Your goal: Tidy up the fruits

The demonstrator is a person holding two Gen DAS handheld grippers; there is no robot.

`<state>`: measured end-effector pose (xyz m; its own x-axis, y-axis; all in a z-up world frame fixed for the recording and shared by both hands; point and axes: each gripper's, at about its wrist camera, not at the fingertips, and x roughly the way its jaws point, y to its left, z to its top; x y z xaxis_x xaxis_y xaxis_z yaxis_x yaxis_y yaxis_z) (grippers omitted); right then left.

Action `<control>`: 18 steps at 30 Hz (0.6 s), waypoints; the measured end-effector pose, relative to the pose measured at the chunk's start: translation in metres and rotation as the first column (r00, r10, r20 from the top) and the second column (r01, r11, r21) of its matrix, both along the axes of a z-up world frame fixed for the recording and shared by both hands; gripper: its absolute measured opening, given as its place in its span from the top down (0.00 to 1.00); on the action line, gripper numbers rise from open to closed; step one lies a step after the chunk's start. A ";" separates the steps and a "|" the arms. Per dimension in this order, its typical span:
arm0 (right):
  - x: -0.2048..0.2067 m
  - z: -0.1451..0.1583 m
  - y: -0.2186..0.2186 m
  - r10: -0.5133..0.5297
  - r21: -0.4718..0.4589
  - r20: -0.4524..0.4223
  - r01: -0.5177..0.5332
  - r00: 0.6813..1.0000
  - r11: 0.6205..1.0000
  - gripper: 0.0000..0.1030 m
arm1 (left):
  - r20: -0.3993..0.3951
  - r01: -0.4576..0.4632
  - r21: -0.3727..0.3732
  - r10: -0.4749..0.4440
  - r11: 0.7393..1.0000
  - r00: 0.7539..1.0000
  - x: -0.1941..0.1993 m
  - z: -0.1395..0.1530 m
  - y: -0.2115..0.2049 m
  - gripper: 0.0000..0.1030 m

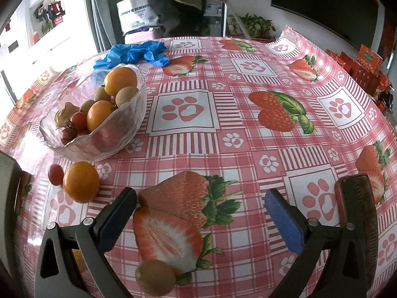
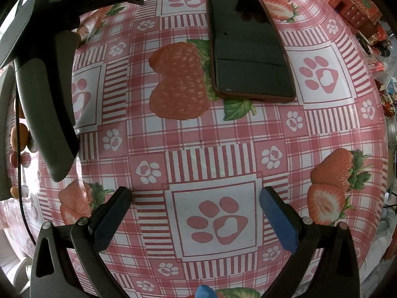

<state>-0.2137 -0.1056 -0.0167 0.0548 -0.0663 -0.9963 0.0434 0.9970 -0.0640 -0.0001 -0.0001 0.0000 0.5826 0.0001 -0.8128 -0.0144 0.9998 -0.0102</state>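
While most of the fruit already sits in the glass bowl (image 1: 99, 114), far ahead and to the left of our left hand-held gripper (image 1: 201, 211), we judge the task as more than half done but not finished. In the bowl we count two oranges, some brown round fruits and a few cherry tomatoes. Three pieces are left on the worktop (image 1: 248, 149): an orange (image 1: 81, 182) just to the left of the left finger, a cherry tomato (image 1: 55, 174) touching or almost touching that orange, and a brown fruit (image 1: 155, 277) very near, low between the fingers. Both hand-held grippers are spread wide and carry nothing; the right hand-held gripper (image 2: 196, 211) hangs over a bare paw print, with a dark phone (image 2: 248, 44) ahead of it. Some things we cannot read well. The bottom of the bowl is blurred by the wavy glass, so more small fruit can be hidden there. In the right view, the body of the other device covers the left side, and only small orange and red parts show behind it.
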 end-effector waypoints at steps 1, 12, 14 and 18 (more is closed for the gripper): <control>0.000 0.000 0.000 -0.002 0.001 0.000 0.002 1.000 1.000 0.00 | 0.000 0.000 0.000 0.000 1.000 1.000 0.000 0.000 0.000 0.00; -0.003 0.001 0.000 -0.005 -0.013 0.013 0.005 1.000 1.000 0.00 | 0.000 0.000 0.000 0.000 1.000 1.000 0.000 0.000 0.000 0.00; -0.002 0.001 -0.001 -0.004 -0.002 0.012 0.004 1.000 1.000 0.00 | 0.000 0.000 0.000 0.000 1.000 1.000 0.000 0.000 0.000 0.00; -0.002 0.001 -0.001 -0.007 0.007 0.005 0.007 1.000 1.000 0.00 | 0.000 0.000 0.000 0.000 1.000 1.000 0.000 0.000 0.000 0.00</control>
